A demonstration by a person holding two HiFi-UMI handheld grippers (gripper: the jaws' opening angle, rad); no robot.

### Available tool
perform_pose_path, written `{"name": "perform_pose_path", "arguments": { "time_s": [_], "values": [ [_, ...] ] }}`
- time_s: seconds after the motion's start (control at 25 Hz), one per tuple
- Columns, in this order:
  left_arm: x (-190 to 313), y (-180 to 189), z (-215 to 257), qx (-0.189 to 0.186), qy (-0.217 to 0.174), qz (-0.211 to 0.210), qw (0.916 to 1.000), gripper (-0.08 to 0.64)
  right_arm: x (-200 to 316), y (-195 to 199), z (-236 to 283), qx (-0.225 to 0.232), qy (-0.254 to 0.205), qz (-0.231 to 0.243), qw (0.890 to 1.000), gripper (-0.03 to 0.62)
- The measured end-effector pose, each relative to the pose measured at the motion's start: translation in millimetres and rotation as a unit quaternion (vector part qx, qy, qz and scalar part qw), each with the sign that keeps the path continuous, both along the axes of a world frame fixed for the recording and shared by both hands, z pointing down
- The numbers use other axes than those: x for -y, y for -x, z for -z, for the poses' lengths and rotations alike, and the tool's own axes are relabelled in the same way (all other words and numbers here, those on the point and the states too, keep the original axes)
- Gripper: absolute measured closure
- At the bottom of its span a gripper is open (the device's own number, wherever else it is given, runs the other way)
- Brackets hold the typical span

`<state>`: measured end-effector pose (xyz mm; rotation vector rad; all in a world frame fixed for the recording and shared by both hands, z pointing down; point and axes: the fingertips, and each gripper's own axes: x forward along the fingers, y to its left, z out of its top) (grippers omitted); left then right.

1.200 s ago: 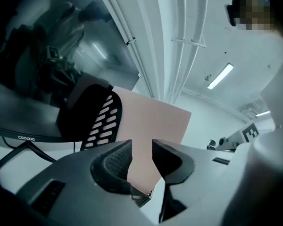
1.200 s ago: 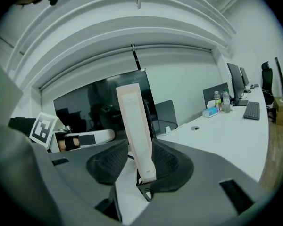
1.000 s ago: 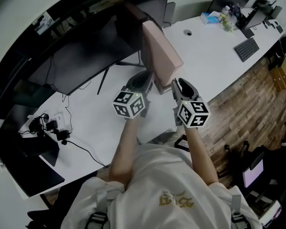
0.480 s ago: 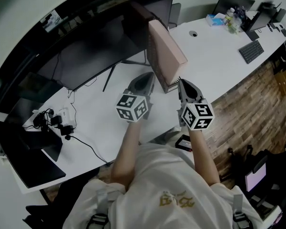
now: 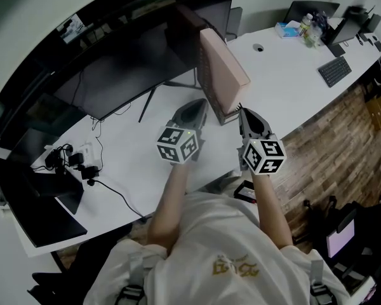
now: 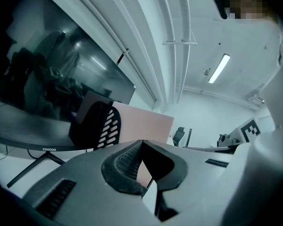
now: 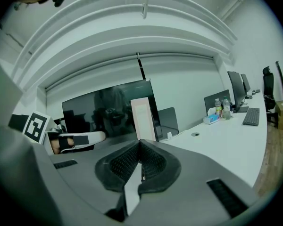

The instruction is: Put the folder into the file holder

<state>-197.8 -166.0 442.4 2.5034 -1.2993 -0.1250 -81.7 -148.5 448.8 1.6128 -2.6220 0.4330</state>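
A pink folder stands upright on its edge on the white desk. The black mesh file holder is against its left side. In the left gripper view the holder's mesh wall covers part of the folder. My left gripper is shut and empty, just short of the folder's near left corner. My right gripper is shut and empty too, at the near right corner. In the right gripper view the folder rises straight behind the closed jaws of the right gripper.
A large dark monitor on a stand fills the desk's left. Cables and a power strip lie near a laptop. Far right are a keyboard, bottles and a tissue box. The desk edge drops to a brick-patterned floor.
Both grippers' jaws look narrower than a second ago and are now closed with nothing in them. The hands have hardly shifted beside the folder.
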Motion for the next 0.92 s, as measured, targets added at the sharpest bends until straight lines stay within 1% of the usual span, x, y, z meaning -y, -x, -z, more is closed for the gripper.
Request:
{"name": "perform_pose_path", "arguments": {
  "time_s": [0.24, 0.68, 0.92],
  "values": [
    [-1.4, 5.4, 1.6, -0.005, 0.001, 0.007, 1.0, 0.545, -1.1, -0.6, 0.5, 0.001, 0.0, -0.001, 1.0, 0.581],
    [-5.4, 6.6, -1.4, -0.006, 0.006, 0.012, 0.9999, 0.545, -3.8, -2.6, -1.0, 0.008, 0.003, 0.0, 1.0, 0.581],
    [-6.8, 3.9, -2.1, -0.007, 0.007, 0.011, 0.9999, 0.545, -4.8, -5.0, -1.6, 0.004, 0.001, 0.0, 1.0, 0.581]
  ]
}}
